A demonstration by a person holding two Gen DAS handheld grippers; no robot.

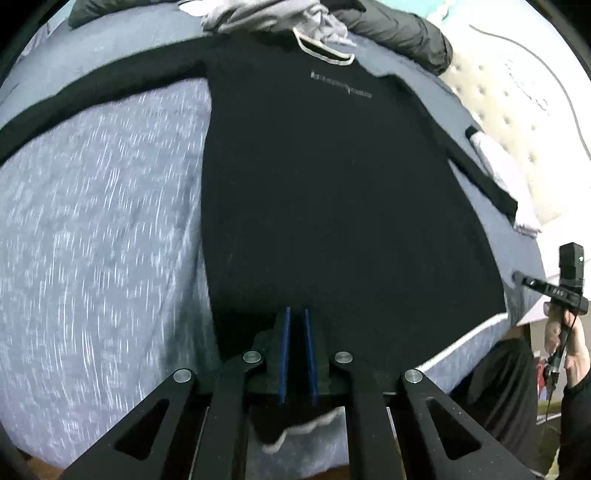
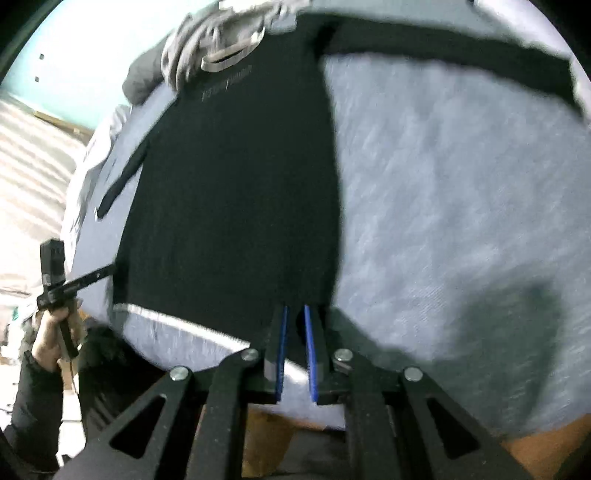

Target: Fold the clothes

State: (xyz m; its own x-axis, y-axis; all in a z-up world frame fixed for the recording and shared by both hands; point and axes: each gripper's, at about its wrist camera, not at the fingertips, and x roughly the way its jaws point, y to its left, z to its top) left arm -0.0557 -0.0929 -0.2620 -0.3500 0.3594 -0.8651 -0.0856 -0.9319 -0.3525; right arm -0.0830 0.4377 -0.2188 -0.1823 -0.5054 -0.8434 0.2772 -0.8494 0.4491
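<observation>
A black long-sleeved shirt (image 1: 332, 177) lies flat on a grey bed cover (image 1: 92, 240), collar far, hem near. Its left sleeve (image 1: 92, 85) stretches out sideways. My left gripper (image 1: 296, 314) is shut on the shirt's hem at the near left corner; hem fabric hangs below the jaws. My right gripper (image 2: 294, 312) is shut on the hem at the shirt (image 2: 236, 177) corner beside the grey cover (image 2: 461, 203). Each view shows the other gripper, the right one (image 1: 569, 284) and the left one (image 2: 55, 277), held in a hand at the bed's edge.
A pile of grey and dark clothes (image 1: 288, 18) lies beyond the collar. A white quilted mattress (image 1: 517, 92) shows at the right. The bed's near edge and a wooden floor (image 2: 546, 443) lie below. A pale garment (image 1: 495, 162) lies under the right sleeve.
</observation>
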